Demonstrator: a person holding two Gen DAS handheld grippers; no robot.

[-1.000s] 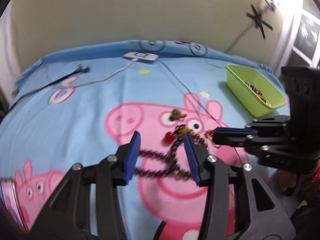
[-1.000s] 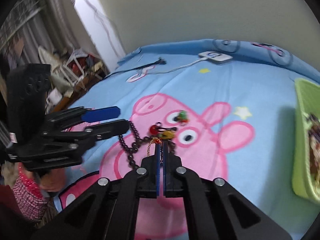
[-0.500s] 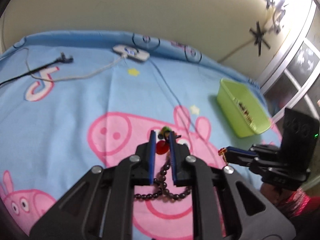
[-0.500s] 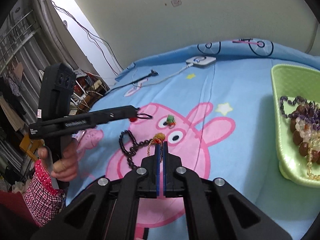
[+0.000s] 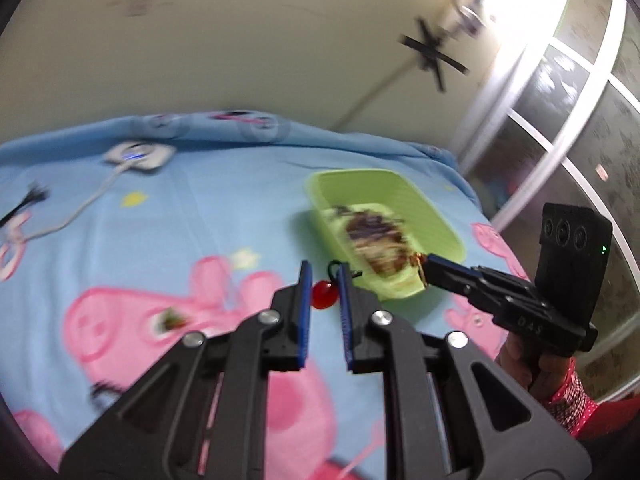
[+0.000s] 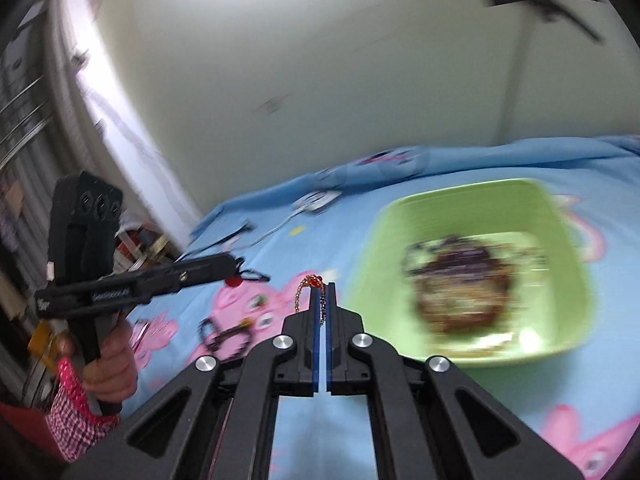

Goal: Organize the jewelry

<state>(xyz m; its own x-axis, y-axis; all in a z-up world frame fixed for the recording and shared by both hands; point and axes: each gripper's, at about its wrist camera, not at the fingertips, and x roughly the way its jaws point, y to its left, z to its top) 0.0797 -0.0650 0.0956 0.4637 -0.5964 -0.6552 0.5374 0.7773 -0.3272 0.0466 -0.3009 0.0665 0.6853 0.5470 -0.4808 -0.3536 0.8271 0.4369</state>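
My left gripper (image 5: pixel 323 280) is shut on a red bead charm (image 5: pixel 323 297) with a black cord loop, held in the air near the green tray (image 5: pixel 436 216). My right gripper (image 6: pixel 323 294) is shut on a gold and red chain (image 6: pixel 304 286), held in front of the green tray (image 6: pixel 560 232). The tray holds a blurred pile of beaded jewelry (image 6: pixel 460 284). A dark bead bracelet (image 6: pixel 224 336) and a small green charm (image 5: pixel 172 320) lie on the blue Peppa Pig blanket (image 5: pixel 200 208).
A white charger puck (image 5: pixel 138 156) with its cable lies at the blanket's far end by the wall. A window frame stands at the right of the left wrist view. Cluttered shelves show left of the bed in the right wrist view.
Both grippers have lifted off the blanket and swung right toward the green tray. The left one shut on the red charm and carries it. The bead bracelet stays on the blanket.
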